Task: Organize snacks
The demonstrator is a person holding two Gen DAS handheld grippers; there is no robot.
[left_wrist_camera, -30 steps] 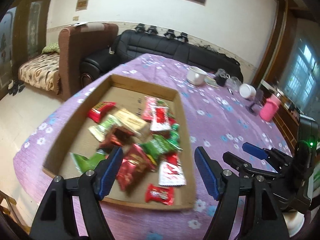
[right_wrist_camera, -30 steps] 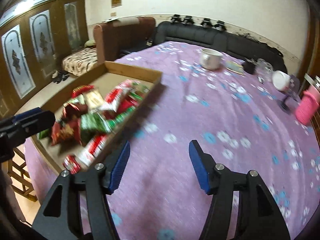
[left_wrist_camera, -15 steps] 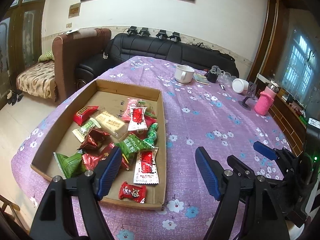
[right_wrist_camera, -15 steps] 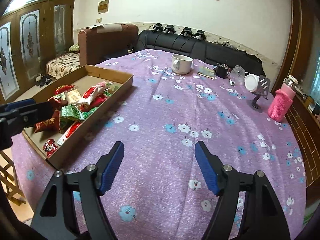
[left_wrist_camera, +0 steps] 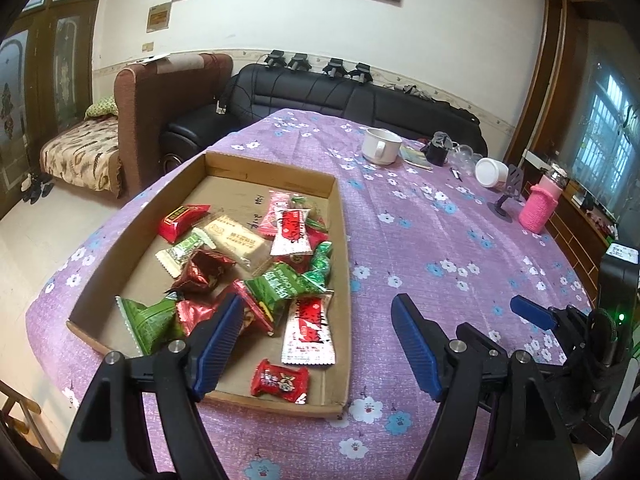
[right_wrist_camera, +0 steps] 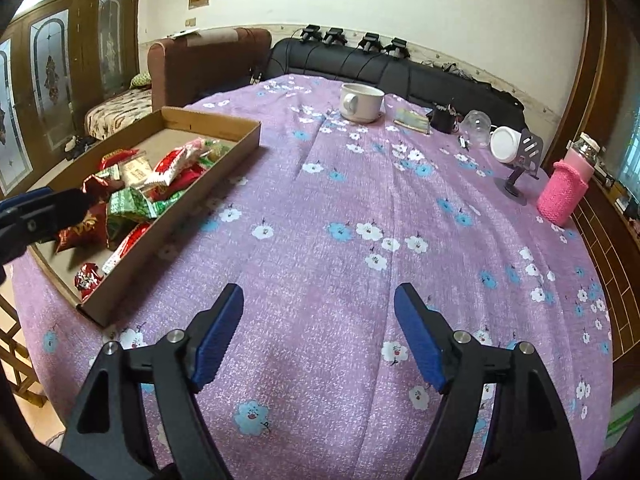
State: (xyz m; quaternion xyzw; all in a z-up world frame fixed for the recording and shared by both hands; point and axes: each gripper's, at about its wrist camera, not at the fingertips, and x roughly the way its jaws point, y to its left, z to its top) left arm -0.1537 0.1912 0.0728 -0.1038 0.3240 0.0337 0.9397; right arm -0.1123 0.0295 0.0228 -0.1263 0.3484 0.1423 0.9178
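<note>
On the left of the purple table (left_wrist_camera: 420, 240), a long cardboard tray (left_wrist_camera: 342, 240) points away toward the sofa, with snack packets (left_wrist_camera: 280, 280) piled inside. Left gripper (left_wrist_camera: 318, 344) hangs spread wide over the tray's near end. Right gripper (right_wrist_camera: 318, 336) is spread wide too, over bare cloth.

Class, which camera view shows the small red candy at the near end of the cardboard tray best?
The left wrist view: the small red candy lies unobstructed, printed wrapper facing the camera. In the right wrist view it is small, oblique and partly hidden behind the cardboard tray wall.
</note>
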